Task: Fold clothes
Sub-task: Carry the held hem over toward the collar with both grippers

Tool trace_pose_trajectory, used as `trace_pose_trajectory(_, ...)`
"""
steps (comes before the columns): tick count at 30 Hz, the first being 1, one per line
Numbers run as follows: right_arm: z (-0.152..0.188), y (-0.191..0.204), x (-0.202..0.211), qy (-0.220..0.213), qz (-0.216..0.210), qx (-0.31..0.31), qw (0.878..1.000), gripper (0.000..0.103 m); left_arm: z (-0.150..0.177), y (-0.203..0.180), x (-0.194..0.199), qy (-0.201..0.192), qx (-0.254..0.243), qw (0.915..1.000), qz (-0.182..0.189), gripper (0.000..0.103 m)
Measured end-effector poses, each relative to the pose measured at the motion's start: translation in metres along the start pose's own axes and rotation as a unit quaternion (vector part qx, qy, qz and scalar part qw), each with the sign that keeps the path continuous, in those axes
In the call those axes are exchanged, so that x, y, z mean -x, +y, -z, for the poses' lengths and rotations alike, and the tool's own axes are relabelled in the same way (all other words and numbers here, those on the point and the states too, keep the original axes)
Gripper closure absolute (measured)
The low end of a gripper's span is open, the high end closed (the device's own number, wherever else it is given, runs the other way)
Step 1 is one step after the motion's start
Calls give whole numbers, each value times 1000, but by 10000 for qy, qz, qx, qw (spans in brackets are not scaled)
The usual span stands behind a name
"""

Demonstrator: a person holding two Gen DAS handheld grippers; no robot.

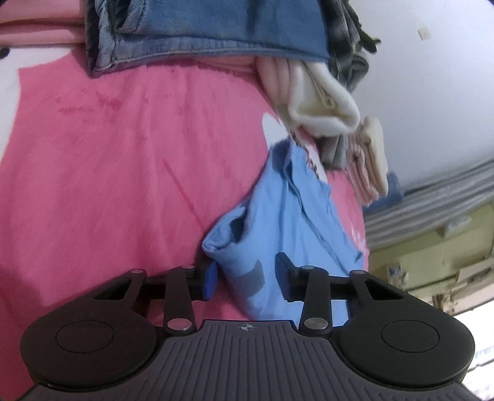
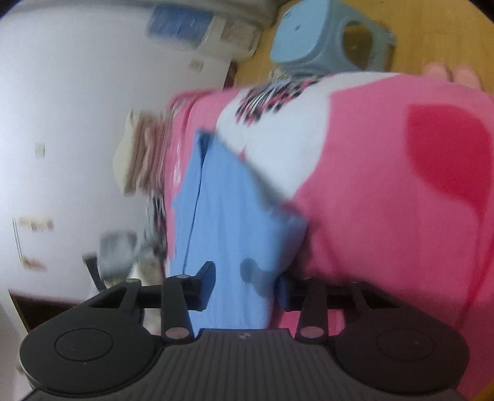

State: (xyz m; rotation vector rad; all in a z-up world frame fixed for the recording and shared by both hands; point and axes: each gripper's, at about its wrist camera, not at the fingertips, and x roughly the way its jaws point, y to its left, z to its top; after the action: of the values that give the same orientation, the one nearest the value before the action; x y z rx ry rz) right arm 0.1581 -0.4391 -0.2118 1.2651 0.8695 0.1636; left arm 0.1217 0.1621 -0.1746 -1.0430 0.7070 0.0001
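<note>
A light blue garment (image 1: 287,216) lies crumpled on a pink bed sheet (image 1: 108,154), one folded corner pointing toward my left gripper (image 1: 247,277). The left gripper stands open, its fingers straddling the near end of the cloth, and one finger throws a shadow on the fabric. In the blurred right wrist view the same blue garment (image 2: 222,197) stretches away from my right gripper (image 2: 244,283). That gripper is also open, with the cloth's near edge between its fingers. One long side of the garment is turned up along the pink sheet (image 2: 370,200).
Blue jeans (image 1: 200,27) lie across the far end of the bed. Folded cream (image 1: 321,108), striped (image 1: 367,160) and dark grey (image 1: 349,46) clothes are piled at the right edge by a white wall. A blue plastic stool (image 2: 311,37) stands on the wooden floor beyond the bed.
</note>
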Motion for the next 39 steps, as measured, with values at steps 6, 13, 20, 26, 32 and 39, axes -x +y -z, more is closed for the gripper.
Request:
trace_pose_trajectory(6, -9, -2, -5, -272, 148, 160, 9994, 98, -3, -5, -5, -235, -134, 9996, -118, 102)
trace_pose_trajectory(13, -15, 13, 21, -344, 97, 571, 9977, 101, -14, -25, 27, -472, -517, 9975, -38, 103)
trace_pose_trajectory(20, 0, 21, 66, 21, 9, 674, 9977, 102, -11, -36, 90, -194, -1097, 9938, -44, 103)
trace_pose_trajectory(26, 42, -3, 136, 589, 157, 620, 9962, 102, 24, -13, 189, 277, -1545, 9870, -353, 103)
trace_pose_trajectory(32, 95, -62, 195, 1178, 806, 218, 9895, 102, 56, 19, 211, 723, -1696, 9796, -795, 103)
trace_pose_trajectory(39, 112, -105, 210, 1156, 898, -168, 9891, 100, 92, 57, 232, 1242, -1872, 9656, -1307, 101)
